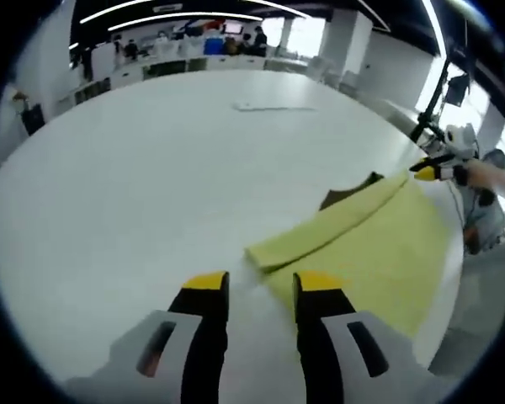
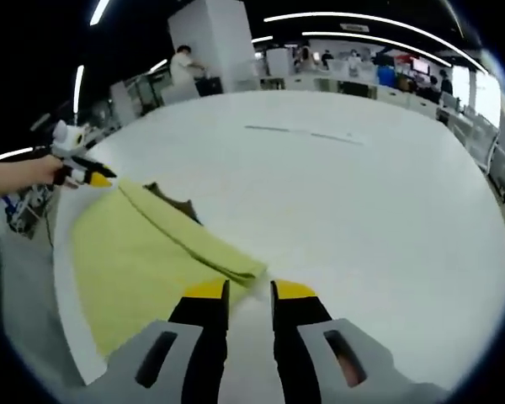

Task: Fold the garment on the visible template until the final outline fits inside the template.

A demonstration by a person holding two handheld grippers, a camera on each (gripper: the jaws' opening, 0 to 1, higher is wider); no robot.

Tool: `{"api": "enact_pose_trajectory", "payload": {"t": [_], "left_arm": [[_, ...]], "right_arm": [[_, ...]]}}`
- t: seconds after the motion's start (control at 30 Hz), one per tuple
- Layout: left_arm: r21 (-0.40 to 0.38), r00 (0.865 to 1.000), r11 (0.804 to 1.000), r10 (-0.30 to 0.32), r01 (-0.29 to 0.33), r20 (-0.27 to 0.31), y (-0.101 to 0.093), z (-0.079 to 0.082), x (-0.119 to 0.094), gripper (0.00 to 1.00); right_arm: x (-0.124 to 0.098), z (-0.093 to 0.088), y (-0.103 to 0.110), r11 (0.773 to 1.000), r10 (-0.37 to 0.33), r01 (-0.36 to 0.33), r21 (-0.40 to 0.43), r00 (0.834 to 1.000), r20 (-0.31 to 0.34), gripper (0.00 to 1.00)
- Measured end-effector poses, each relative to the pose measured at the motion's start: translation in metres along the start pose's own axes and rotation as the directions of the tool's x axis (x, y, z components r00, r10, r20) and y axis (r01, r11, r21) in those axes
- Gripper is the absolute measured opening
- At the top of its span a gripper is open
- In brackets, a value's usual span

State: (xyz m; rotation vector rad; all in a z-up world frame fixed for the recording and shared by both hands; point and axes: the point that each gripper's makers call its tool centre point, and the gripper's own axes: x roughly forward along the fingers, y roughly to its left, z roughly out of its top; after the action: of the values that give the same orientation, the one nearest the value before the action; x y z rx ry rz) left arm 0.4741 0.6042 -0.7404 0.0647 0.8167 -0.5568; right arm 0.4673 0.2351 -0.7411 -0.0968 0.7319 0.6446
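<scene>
Right now I see my left gripper with jaws parted, empty, just short of the folded edge of the yellow garment. My right gripper likewise stands parted at the soft cloth's other corner. It lies flat on the smooth white table, over a dark template.

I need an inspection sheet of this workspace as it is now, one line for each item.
Surface: white table, mostly bare.
Job's things: yellow garment lying near the table edge, one side folded over into a long roll; a dark piece shows beside it. Template: cannot tell.
Clutter: thin flat strip lying far across the table.
Grippers: left tool open, at the fold's near end; right tool open, at the fold's other end.
Cables: nothing seen.
Surroundings: open hall, ceiling light strips, people at distant desks.
</scene>
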Motion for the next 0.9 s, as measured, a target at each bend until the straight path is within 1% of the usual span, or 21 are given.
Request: {"api": "enact_pose_trajectory", "payload": {"t": [0.1, 0.23, 0.37, 0.47, 0.53, 0.67, 0.77, 0.8, 0.9], "left_arm": [[0.0, 1.0, 1.0, 0.001, -0.001, 0.008, 0.0014, 0.0022, 0.0034, 0.19], [0.004, 1.0, 1.0, 0.003, -0.003, 0.0, 0.0038, 0.0019, 0.0082, 0.14], [0.006, 1.0, 1.0, 0.011, -0.011, 0.003, 0.0057, 0.003, 0.0094, 0.09], [0.007, 1.0, 1.0, 0.022, -0.022, 0.004, 0.0083, 0.0032, 0.0097, 0.03], [0.006, 1.0, 1.0, 0.017, -0.017, 0.005, 0.0076, 0.0034, 0.0099, 0.0], [0.012, 1.0, 1.0, 0.01, -0.01, -0.007, 0.0065, 0.0001, 0.0106, 0.0], [-0.015, 1.0, 1.0, -0.001, 0.001, 0.001, 0.005, 0.0001, 0.0101, 0.0], [-0.026, 1.0, 1.0, -0.008, 0.008, 0.008, 0.0041, 0.0009, 0.0098, 0.02], [-0.042, 1.0, 0.999, -0.018, 0.018, 0.005, 0.0022, 0.0005, 0.0102, 0.13]], "right_arm": [[0.0048, -0.0004, -0.0015, 1.0, -0.003, 0.003, -0.001, 1.0, -0.003, 0.15], [0.0074, -0.0014, -0.0058, 1.0, -0.016, 0.016, -0.003, 1.0, -0.006, 0.09], [0.0082, -0.0003, -0.0076, 1.0, -0.019, 0.019, 0.0, 1.0, 0.0, 0.06], [0.0091, -0.0005, -0.0086, 1.0, -0.02, 0.02, -0.001, 1.0, 0.0, 0.05], [0.0098, -0.0002, -0.0087, 1.0, -0.02, 0.02, 0.001, 1.0, 0.002, 0.05], [0.0105, -0.0003, -0.0081, 1.0, -0.019, 0.019, 0.001, 1.0, 0.003, 0.04], [0.0104, -0.0006, -0.0079, 1.0, -0.019, 0.019, 0.003, 1.0, 0.003, 0.03], [0.0103, -0.0009, -0.0079, 1.0, -0.019, 0.019, 0.003, 1.0, 0.002, 0.03], [0.0098, -0.0007, -0.0081, 1.0, -0.02, 0.02, 0.004, 1.0, 0.003, 0.03]]}}
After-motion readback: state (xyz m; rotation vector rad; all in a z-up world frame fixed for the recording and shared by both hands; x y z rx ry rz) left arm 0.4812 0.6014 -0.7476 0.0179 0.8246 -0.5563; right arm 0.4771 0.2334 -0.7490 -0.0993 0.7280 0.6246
